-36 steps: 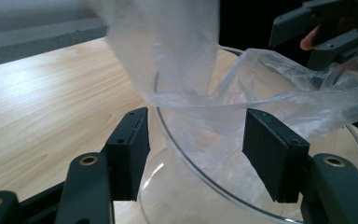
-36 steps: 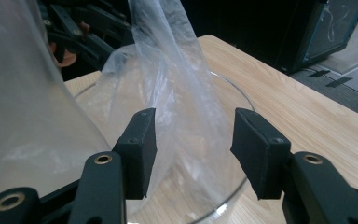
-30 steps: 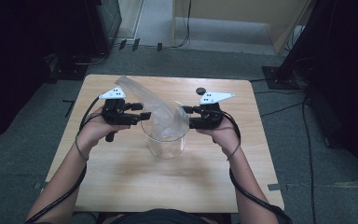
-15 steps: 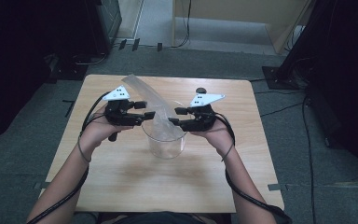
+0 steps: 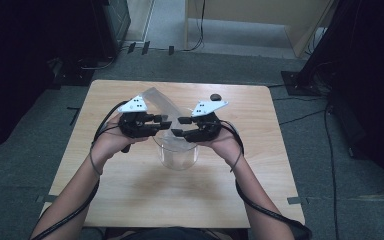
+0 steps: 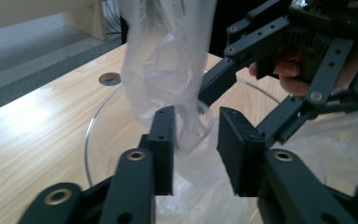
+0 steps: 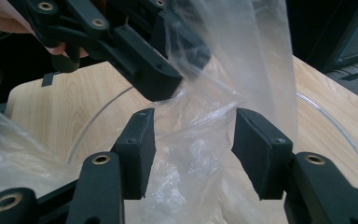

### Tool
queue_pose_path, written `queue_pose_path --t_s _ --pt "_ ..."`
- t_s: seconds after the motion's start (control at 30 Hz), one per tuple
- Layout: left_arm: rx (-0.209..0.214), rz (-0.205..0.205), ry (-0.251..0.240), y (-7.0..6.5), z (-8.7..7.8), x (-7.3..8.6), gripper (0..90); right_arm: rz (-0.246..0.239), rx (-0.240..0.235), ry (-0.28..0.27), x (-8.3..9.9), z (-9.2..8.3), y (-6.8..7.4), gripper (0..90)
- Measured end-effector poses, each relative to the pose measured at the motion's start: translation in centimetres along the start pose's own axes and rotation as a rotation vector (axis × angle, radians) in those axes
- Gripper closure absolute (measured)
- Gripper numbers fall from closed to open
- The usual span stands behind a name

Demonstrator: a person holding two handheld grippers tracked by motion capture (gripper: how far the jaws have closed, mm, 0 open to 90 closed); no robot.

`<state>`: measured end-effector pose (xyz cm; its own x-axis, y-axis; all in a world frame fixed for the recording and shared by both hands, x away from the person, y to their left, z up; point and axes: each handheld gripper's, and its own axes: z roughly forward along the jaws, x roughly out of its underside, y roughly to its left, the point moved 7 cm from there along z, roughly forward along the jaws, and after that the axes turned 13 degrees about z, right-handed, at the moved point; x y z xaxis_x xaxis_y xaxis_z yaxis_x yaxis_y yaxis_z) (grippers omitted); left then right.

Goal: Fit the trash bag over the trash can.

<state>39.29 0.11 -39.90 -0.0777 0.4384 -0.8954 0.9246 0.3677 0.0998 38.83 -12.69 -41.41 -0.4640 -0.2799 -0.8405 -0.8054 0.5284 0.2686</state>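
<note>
I work both claws over a clear round container [image 5: 176, 155] that stands near the middle of the bench [image 5: 130, 200]. A thin clear plastic bag [image 5: 162, 102] rises out of the container and leans toward the far left. The left claw [image 5: 166, 121] has just been closing; in the left gripper view the film [image 6: 168, 70] runs between its jaws, which stand narrowly apart, and I cannot tell whether the pads press it. The right claw [image 5: 178, 126] is spread, with crumpled film [image 7: 200, 135] lying loose between its jaws, not pinched. I judge the bag to be very light, limp and slippery; it will fold and slide rather than hold shape. The best hold is on the gathered, creased section just above the rim, where several layers bunch together. The container looks rigid and light and may shift if the film drags on it.
</note>
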Motion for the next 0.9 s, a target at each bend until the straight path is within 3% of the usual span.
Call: queue_pose_path --t_s 0.13,0.33,0.5,0.53,0.67,0.7,0.8,0.9 --pt "0.001 0.033 0.006 -0.3 0.2 0.0 76.5 -0.012 0.003 -0.008 -0.1 -0.1 0.3 49.2" --pt "-0.012 0.027 0.009 -0.1 0.1 0.0 87.0 0.002 0.041 -0.048 -0.7 -0.8 -0.6 47.1" --pt "-0.007 0.051 0.006 -0.4 0.4 -0.1 87.6 0.003 0.065 -0.023 -0.2 -0.1 -0.9 48.6" --pt "-0.007 0.051 0.006 -0.4 0.4 -0.1 88.0 0.002 0.069 -0.017 -0.1 0.2 -0.8 51.0" --pt "-0.001 0.062 0.018 -0.5 0.7 0.1 88.8 -0.004 0.071 0.018 0.2 0.8 -0.3 80.9" --pt "-0.003 0.062 0.019 -0.5 0.7 0.1 88.8 0.006 0.086 0.020 0.3 0.8 -0.4 85.0" --pt "-0.003 0.055 0.020 -0.2 0.5 0.3 88.8 0.051 0.058 0.028 0.3 0.5 -0.3 89.9" --pt "-0.004 0.055 0.018 -0.1 0.5 0.3 89.1 0.053 0.059 0.030 0.1 0.3 -0.2 90.0"
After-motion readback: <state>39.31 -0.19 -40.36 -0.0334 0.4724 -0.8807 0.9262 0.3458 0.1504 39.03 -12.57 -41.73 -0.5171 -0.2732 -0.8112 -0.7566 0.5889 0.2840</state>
